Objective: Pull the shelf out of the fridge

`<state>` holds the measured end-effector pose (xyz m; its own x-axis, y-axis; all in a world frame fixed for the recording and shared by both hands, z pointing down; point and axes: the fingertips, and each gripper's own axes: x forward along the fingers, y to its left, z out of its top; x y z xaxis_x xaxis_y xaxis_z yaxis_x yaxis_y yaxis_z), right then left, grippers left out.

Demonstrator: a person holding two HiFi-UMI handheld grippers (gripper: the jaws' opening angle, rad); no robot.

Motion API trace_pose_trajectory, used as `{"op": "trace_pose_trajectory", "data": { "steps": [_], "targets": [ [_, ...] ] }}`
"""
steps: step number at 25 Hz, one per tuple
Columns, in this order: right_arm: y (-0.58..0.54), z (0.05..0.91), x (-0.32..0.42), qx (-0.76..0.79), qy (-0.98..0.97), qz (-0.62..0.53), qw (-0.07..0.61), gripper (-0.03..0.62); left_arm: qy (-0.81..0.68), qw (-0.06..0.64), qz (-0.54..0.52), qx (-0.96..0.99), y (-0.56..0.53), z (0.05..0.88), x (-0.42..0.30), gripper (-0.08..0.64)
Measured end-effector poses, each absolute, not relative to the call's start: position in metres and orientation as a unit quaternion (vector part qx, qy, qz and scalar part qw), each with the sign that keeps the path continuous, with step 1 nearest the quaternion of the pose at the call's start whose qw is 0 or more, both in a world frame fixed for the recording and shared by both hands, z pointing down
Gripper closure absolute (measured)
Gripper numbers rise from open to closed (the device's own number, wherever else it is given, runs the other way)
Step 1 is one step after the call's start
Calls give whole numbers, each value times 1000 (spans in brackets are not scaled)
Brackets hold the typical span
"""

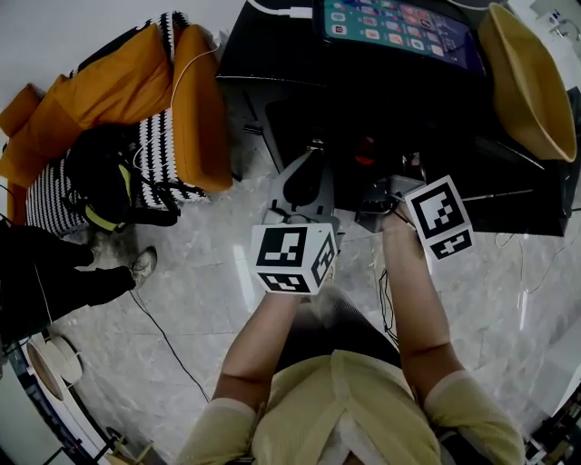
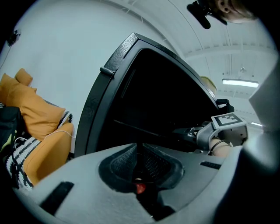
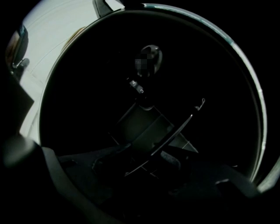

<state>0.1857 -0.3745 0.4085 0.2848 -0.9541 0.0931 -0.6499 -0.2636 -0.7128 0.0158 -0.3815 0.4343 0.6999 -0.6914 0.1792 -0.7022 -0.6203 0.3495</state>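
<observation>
A black fridge stands open in front of me, its inside very dark. In the left gripper view its frame rises just beyond my left gripper, whose pads meet with nothing between them. In the head view that gripper hovers at the fridge's front, apart from it. My right gripper reaches into the opening. In the right gripper view the shelf shows as a thin pale edge running diagonally between the wide-set jaws of the right gripper. I see no pad pressing on it.
A tablet with a lit screen and a yellow hat lie on the fridge's top. An orange armchair with a black bag stands to the left, beside a person's shoe. Cables cross the marble floor.
</observation>
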Motion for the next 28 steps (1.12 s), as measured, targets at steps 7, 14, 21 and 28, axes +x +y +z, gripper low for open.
{"op": "trace_pose_trajectory", "data": {
  "steps": [7, 14, 21, 28],
  "targets": [
    [-373, 409, 184, -745, 533, -275, 291, 439, -388, 201, 12, 899, -378, 431, 14, 534],
    [-364, 410, 180, -742, 536, -277, 291, 442, -377, 202, 11, 904, -372, 428, 16, 534],
    [-352, 410, 173, -740, 537, -282, 290, 442, -362, 213, 7, 908, -363, 425, 20, 534],
    [-339, 411, 167, -739, 538, -285, 290, 443, -345, 247, -9, 906, -355, 425, 23, 532]
  ]
}}
